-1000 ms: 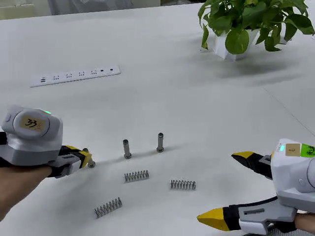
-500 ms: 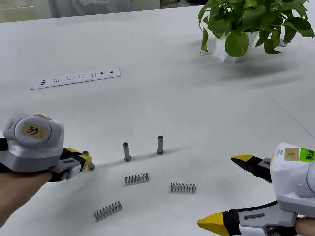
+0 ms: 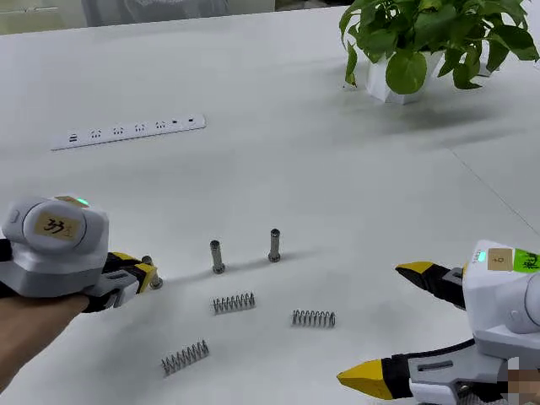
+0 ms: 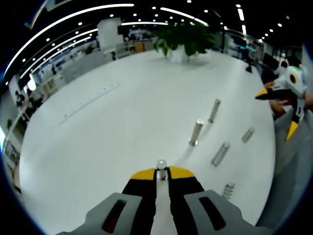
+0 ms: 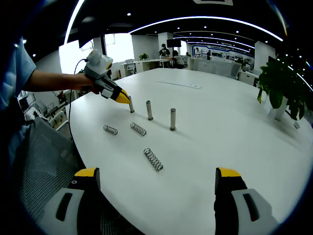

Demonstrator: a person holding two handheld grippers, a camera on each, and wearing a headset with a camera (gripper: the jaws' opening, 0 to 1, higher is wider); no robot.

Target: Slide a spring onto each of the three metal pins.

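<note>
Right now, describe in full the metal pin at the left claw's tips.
The short silver metal pin is a shiny round cylinder with a wider foot, its shaft bare. It stands upright on the white table. The left claw is shut on it, one yellow tip on each side, with the pin's top showing between them.

Bright, even overhead light on the white table [image 3: 337, 169], faint shadows toward 3 o'clock from the metal pins [image 3: 218, 256], soft shade beneath the potted plant [image 3: 422, 42], ceiling light strips [image 5: 210, 18] streaking at 12 o'clock in the fisheye-bent gripper views, head view sharp.
</note>
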